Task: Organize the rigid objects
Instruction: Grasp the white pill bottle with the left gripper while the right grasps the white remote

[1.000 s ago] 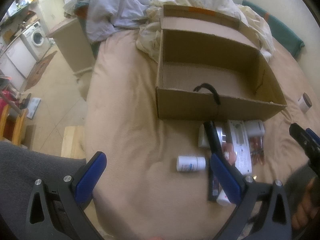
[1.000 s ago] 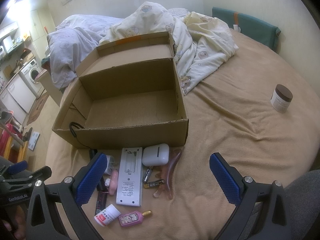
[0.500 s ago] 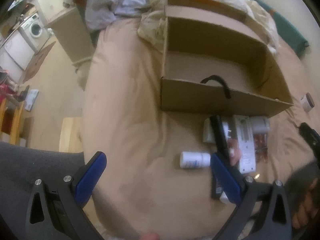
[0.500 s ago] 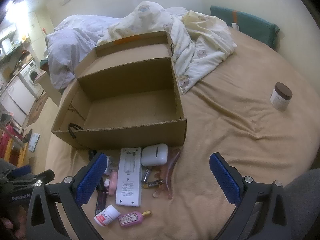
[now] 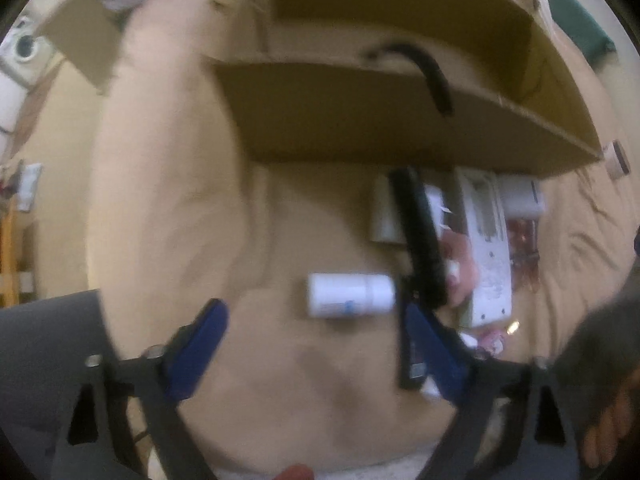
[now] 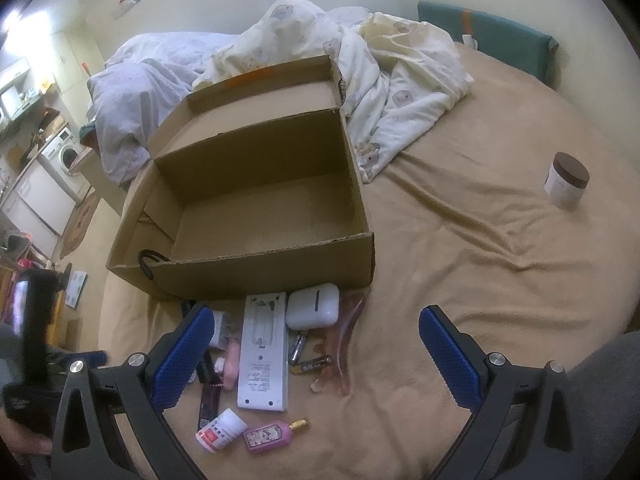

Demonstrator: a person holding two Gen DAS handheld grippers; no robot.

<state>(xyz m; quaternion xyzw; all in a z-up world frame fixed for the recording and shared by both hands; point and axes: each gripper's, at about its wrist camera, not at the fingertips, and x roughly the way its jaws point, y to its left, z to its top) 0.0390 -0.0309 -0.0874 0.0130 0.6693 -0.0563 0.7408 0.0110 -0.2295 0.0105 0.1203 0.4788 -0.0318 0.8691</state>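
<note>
An open cardboard box (image 6: 256, 268) (image 5: 360, 128) sits on the bed, its inside bare. A pile of small items lies in front of it: a white remote (image 6: 264, 354) (image 5: 490, 248), a white earbud case (image 6: 313, 306), a white pill bottle (image 6: 221, 435) (image 5: 350, 295), a pink perfume bottle (image 6: 269, 435), batteries (image 6: 310, 365) and a black comb (image 5: 418, 240). My left gripper (image 5: 316, 344) is open just before the pill bottle. My right gripper (image 6: 312, 356) is open above the pile.
A brown-lidded white jar (image 6: 566, 179) stands alone at the right of the bed. Rumpled duvets (image 6: 376, 80) lie behind the box. A green cushion (image 6: 488, 38) leans on the wall. The bed edge and floor with a washing machine (image 6: 64, 154) are at left.
My left gripper has moved forward and down toward the pill bottle and the box; its view is blurred. My right gripper has barely moved.
</note>
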